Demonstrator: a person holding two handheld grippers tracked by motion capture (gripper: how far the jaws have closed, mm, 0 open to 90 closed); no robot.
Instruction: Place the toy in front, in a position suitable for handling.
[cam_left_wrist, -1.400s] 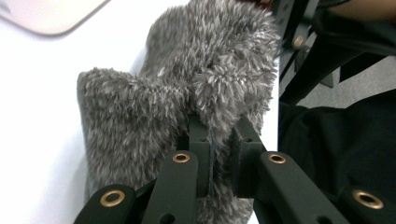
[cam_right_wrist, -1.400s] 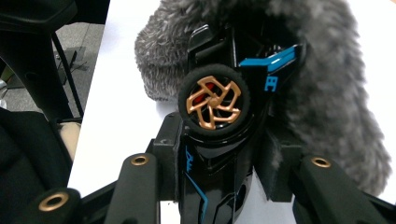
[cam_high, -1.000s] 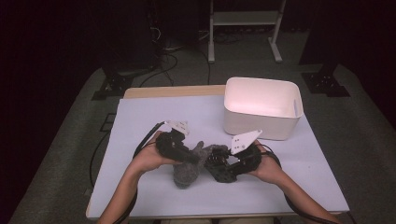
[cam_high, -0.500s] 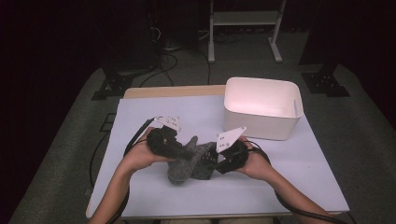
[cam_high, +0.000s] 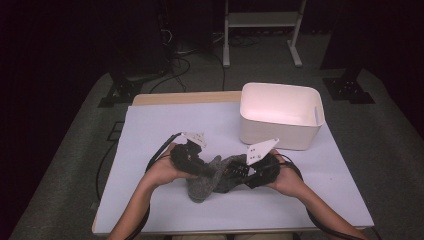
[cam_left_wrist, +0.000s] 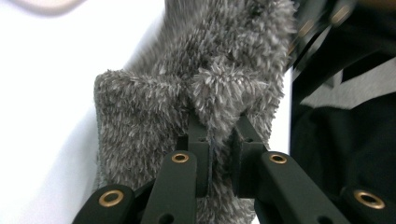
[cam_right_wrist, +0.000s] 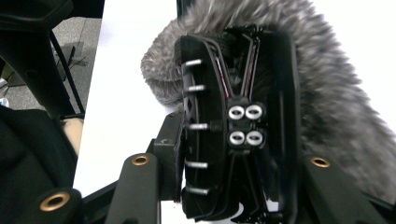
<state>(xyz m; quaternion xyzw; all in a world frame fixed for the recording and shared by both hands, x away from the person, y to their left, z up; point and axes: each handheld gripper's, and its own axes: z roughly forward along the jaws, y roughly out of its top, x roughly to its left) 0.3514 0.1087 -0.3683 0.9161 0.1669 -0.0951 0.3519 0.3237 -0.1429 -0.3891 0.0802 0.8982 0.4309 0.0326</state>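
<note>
1. Behind, a white bin (cam_high: 281, 116) stands on the table (cam_high: 150, 130), clear of the work.
2. Left gripper (cam_high: 192, 165) pinches the grey fuzzy cloth (cam_high: 212, 176) at mid-table.
3. Right gripper (cam_high: 250, 172) clamps a black device (cam_right_wrist: 238, 121) against the cloth.

Left hand-held gripper (cam_high: 202, 169) clamped tight, right hand-held gripper (cam_high: 239, 172) part-closed, 2 forearms converging

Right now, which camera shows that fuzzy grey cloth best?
The left gripper view: the fuzzy grey cloth is close up, its pile sharp. The high view shows it small between both hands; the right gripper view shows it partly hidden.
</note>
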